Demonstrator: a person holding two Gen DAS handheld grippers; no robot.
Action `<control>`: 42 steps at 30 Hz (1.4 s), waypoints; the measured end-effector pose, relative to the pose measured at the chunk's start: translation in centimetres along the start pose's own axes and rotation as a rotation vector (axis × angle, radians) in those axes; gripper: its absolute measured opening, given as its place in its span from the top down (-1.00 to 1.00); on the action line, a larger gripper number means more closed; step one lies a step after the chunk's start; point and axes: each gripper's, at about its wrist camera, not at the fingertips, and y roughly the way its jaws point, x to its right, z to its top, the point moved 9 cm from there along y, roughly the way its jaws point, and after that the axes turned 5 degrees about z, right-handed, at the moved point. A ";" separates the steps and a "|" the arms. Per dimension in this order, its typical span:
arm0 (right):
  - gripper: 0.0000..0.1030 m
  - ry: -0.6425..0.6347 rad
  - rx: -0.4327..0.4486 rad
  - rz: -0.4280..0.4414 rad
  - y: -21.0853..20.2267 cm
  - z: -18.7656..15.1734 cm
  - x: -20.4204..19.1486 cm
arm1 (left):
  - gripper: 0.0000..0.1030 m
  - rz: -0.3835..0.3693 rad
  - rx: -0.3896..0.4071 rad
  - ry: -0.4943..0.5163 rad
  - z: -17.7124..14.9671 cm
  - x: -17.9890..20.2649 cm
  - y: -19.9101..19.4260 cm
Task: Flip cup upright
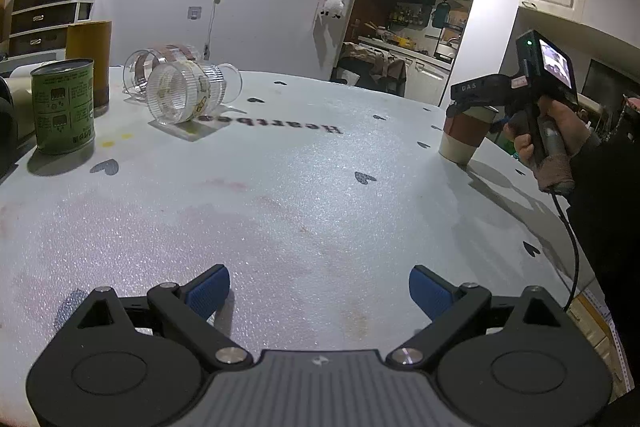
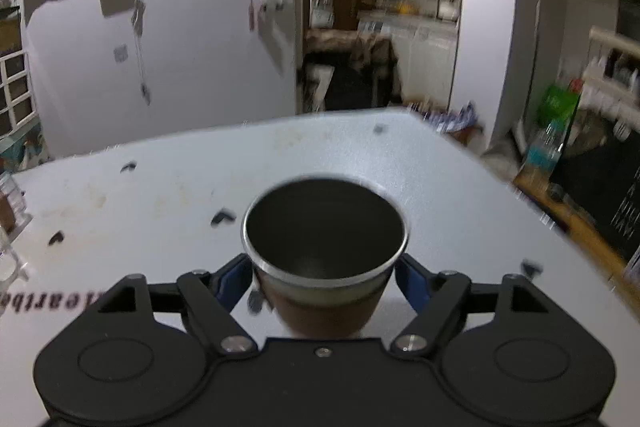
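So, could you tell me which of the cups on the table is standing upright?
The brown-sleeved cup in the right gripper stands upright, mouth up. The two clear glass mugs near the green can lie on their sides.

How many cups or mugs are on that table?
3: two clear glass mugs lie tipped over at far left, and a brown-sleeved cup stands upright in the right gripper. Others may be hidden.

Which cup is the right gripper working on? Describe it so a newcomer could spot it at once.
On the white table printed with black hearts, look to the right edge. The cup stands there upright, mouth up, between the jaws of the right gripper. It is opaque with a brown band, unlike the clear glass mugs lying tipped over at the far left.
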 end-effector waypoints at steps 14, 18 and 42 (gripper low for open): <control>-0.80 0.097 0.190 0.119 -11.3 -3.3 -0.8 | -0.90 0.084 0.134 0.054 4.9 0.4 -0.3; -0.82 0.094 0.236 0.143 -15.0 -5.4 -1.2 | -0.95 0.092 0.160 0.060 5.9 0.9 -0.4; -1.00 -0.012 0.187 0.143 -19.7 -16.5 -3.6 | -1.00 0.120 0.161 0.102 5.2 2.4 -0.6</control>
